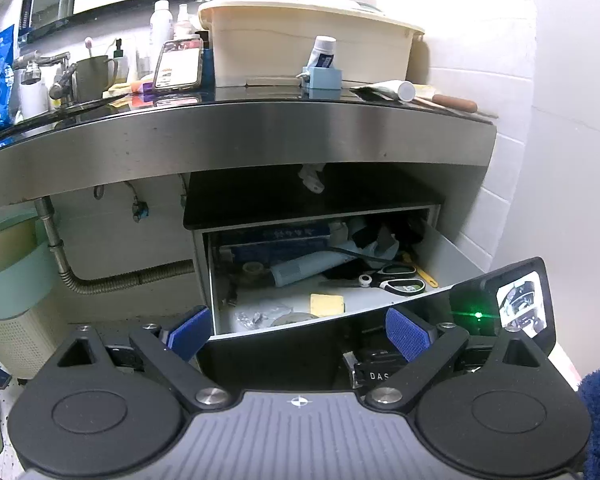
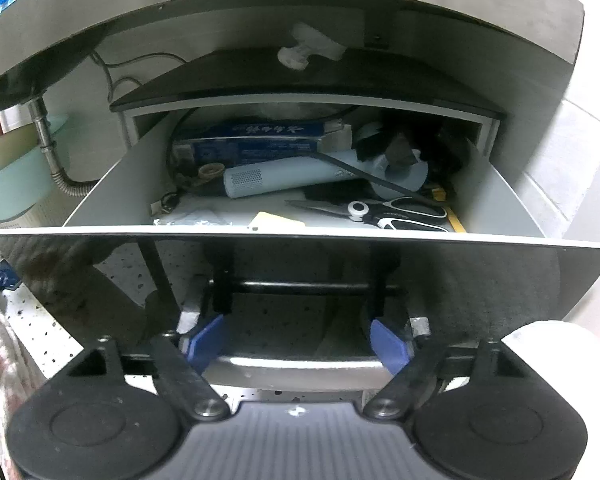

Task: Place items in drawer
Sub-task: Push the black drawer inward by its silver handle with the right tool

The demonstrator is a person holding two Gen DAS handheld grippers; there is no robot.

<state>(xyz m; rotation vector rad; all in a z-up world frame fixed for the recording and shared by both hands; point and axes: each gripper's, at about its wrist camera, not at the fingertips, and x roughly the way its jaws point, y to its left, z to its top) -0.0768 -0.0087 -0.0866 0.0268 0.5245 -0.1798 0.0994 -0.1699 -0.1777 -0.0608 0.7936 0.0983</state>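
Here, facing a drawer [image 2: 496, 204] standing pulled out beneath a steel-edged counter [image 1: 236, 136], its glossy black front panel [image 2: 500, 280] nearest both cameras.

Right gripper [image 2: 300, 342]: hanging low before the front panel, blue pads [image 2: 206, 340] spread wide, gripping nothing; a metal bar handle [image 2: 296, 366] lying across the gap just behind the fingertips, contact not discernible.

Left gripper [image 1: 298, 334]: hovering above and in front of the drawer's near edge, pads [image 1: 190, 330] likewise spread wide and carrying nothing. Showing at right in that view: the back of the other gripper unit with a lit screen [image 1: 522, 306] and a green lamp.

Lying inside the drawer: black-and-white scissors [image 2: 384, 210] at right on the floor; a pale blue cylindrical device [image 2: 300, 178] resting diagonally across the middle, a dark cord crossing over it; a dark blue box [image 2: 256, 146] toward the back; a yellow pad [image 1: 327, 305] near the front; crumpled clear wrapping [image 1: 256, 316] at front left.

Sitting on the counter: a cream plastic tub [image 1: 312, 40]; a toothpaste tube [image 1: 322, 54] standing in a light blue holder [image 1: 324, 82]; a phone [image 1: 179, 65] propped upright; a wooden-handled tool [image 1: 450, 102] lying at the right end; a faucet [image 1: 56, 72] and bottles at left.
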